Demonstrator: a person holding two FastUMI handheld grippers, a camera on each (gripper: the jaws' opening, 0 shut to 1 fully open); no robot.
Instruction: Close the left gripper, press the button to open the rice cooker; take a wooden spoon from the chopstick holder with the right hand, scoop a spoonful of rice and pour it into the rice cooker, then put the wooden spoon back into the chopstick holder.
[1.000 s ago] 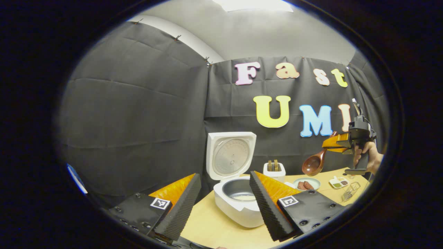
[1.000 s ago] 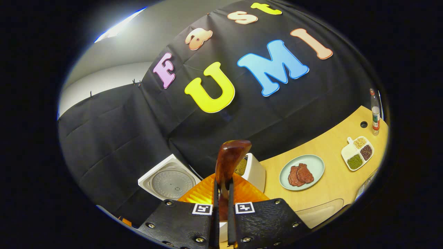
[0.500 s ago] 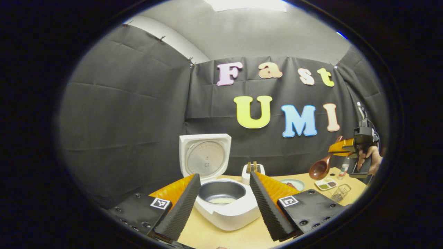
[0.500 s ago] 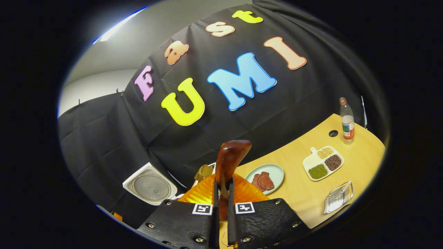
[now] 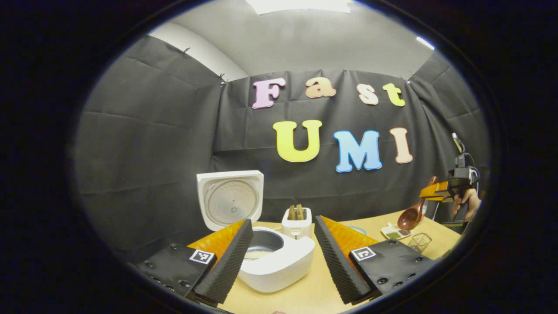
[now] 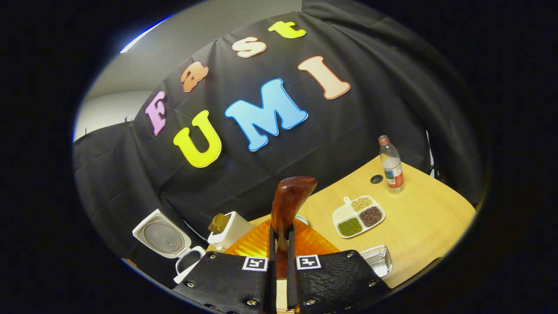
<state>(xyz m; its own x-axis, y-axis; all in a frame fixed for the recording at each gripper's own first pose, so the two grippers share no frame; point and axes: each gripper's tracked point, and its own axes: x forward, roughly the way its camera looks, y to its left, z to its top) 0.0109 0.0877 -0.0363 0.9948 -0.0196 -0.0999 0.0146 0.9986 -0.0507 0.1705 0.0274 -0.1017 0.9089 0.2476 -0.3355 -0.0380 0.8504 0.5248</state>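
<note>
A pale wooden worktop [image 6: 418, 226] stands in a booth hung with black cloth, under a grey ceiling. On the left of the worktop sits a white rice cooker [image 5: 279, 261], its lid [image 5: 229, 205] standing upright and open, a little rice in the pot. Just behind it is a white toaster [image 5: 297, 223]. The left hand-held gripper [image 5: 282, 257] is spread wide and holds nothing. At far right, the right hand-held gripper [image 6: 279, 266] is pinched on the handle of the wooden spoon [image 6: 290, 201]. In the left gripper view the spoon [image 5: 412, 216] slopes down to the left, bowl lowest, above a divided dish [image 6: 358, 210] of grains. A bottle [image 6: 391, 165] stands farther off. A wire basket [image 6: 378, 258], the chopstick holder, is partly hidden by the gripper.
</note>
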